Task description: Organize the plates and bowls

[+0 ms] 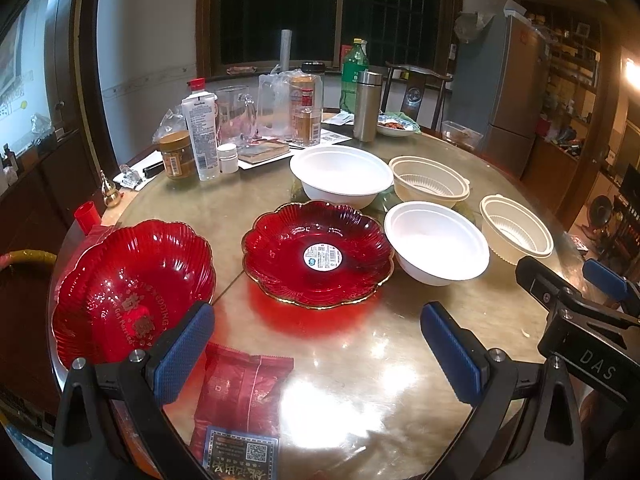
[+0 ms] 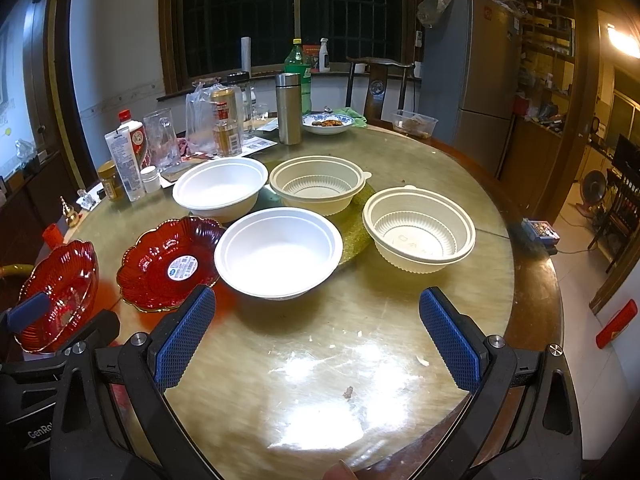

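Where lamplight glares off the round glass-topped table (image 2: 400,320), a dark window (image 2: 280,12) and grey fridge (image 2: 472,68) are seen behind. Bottles and jars (image 1: 200,132) are crowded at the far edge. Two red plates (image 1: 318,254), two white bowls (image 2: 278,252) and two cream bowls (image 2: 420,232) are laid mid-table. Both the left gripper (image 1: 320,360) and right gripper (image 2: 318,344) are held spread wide, empty.
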`<state>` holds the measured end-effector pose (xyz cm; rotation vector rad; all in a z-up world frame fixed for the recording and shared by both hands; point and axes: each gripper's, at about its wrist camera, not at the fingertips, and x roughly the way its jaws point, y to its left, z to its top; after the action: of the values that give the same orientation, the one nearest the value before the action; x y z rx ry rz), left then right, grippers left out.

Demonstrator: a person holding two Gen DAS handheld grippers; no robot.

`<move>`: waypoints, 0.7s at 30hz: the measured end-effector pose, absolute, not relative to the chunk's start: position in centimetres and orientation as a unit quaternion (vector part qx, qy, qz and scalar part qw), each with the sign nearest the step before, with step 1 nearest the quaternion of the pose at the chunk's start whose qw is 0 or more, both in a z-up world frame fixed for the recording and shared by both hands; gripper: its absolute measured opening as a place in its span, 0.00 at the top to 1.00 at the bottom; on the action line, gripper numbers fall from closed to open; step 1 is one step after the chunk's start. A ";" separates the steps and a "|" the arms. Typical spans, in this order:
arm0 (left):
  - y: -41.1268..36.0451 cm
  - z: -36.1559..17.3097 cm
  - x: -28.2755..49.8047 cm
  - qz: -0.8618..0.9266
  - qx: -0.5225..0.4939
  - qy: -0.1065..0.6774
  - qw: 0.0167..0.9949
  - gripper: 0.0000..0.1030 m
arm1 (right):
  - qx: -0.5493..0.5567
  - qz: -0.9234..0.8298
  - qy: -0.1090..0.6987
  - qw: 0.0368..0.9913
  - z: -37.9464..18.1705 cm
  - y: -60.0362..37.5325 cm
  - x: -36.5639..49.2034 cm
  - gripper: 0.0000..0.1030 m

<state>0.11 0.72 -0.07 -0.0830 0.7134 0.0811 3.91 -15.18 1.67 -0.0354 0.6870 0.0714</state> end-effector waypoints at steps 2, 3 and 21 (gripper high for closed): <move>0.8 0.0 0.2 0.040 -0.040 0.350 0.935 0.00 | -0.016 0.035 0.337 0.941 1.7 -15.2 3.9 0.00; 0.8 0.0 0.2 0.040 -0.040 0.349 0.935 0.00 | -0.017 0.035 0.336 0.941 1.7 -15.2 3.9 0.00; 0.7 0.0 0.1 0.039 -0.040 0.349 0.936 0.00 | -0.015 0.036 0.336 0.941 1.7 -15.1 3.9 0.00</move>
<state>0.06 0.72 0.00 -0.0819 0.7128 0.0792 3.90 -15.12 1.72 -0.0307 0.6861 0.0729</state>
